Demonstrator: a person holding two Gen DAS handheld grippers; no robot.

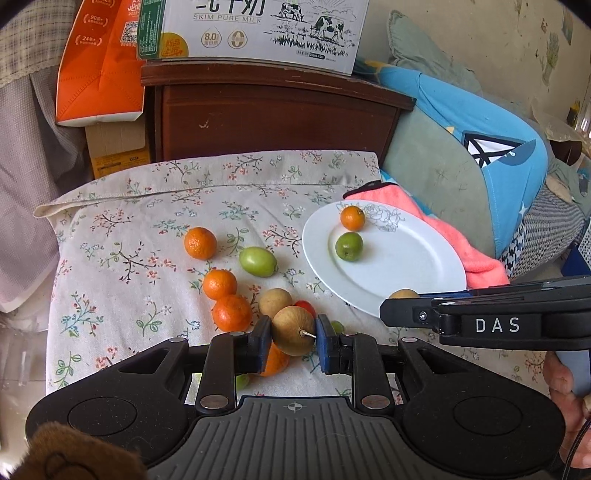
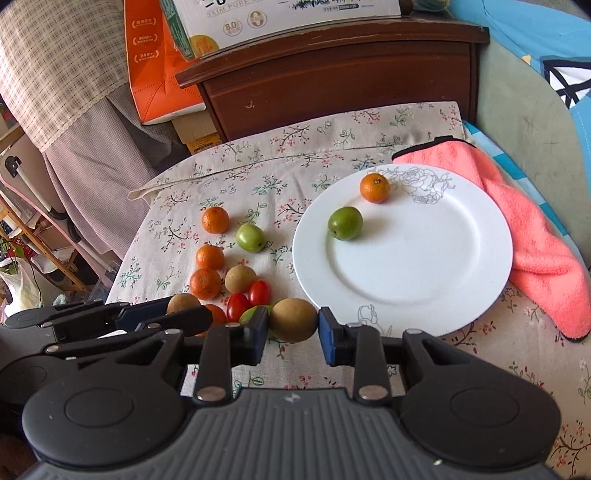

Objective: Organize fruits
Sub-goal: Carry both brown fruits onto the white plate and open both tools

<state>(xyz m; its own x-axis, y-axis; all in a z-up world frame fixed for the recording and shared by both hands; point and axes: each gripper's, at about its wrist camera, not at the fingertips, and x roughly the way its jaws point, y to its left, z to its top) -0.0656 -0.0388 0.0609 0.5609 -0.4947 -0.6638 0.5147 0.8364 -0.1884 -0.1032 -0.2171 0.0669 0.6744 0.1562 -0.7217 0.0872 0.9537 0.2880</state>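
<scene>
**Both grippers clamped on brown fruit near the plate**

Holding a round brown fruit (image 1: 294,330) between its blue pads, the left gripper (image 1: 290,338) has its jaws closed down tight on it; a short stem pokes out toward the right pad. That fruit hangs clear above the floral cloth (image 1: 147,206), over the near end of the loose fruit pile. The right gripper (image 2: 293,330) likewise has its jaws narrowed onto a second brown fruit (image 2: 293,319), pads pressing both sides, just near and left of the white plate (image 2: 424,266).

On the plate lie one orange (image 2: 375,188) at the far side and one green fruit (image 2: 345,223) just nearer and to its left, the two slightly apart.

Left of the plate, on the cloth, loose fruit remains: three oranges (image 2: 215,219) strung far to near, a green fruit (image 2: 250,237), a brown fruit (image 2: 240,279) and two red tomatoes (image 2: 248,299) (touching each other). More fruit sits behind the gripper fingers, partly hidden.

A pink towel (image 2: 535,243) lies right of the plate, its edge tucked under the rim. A dark wooden cabinet (image 2: 340,81) stands at the far side with a milk carton (image 1: 258,29) on top.
</scene>
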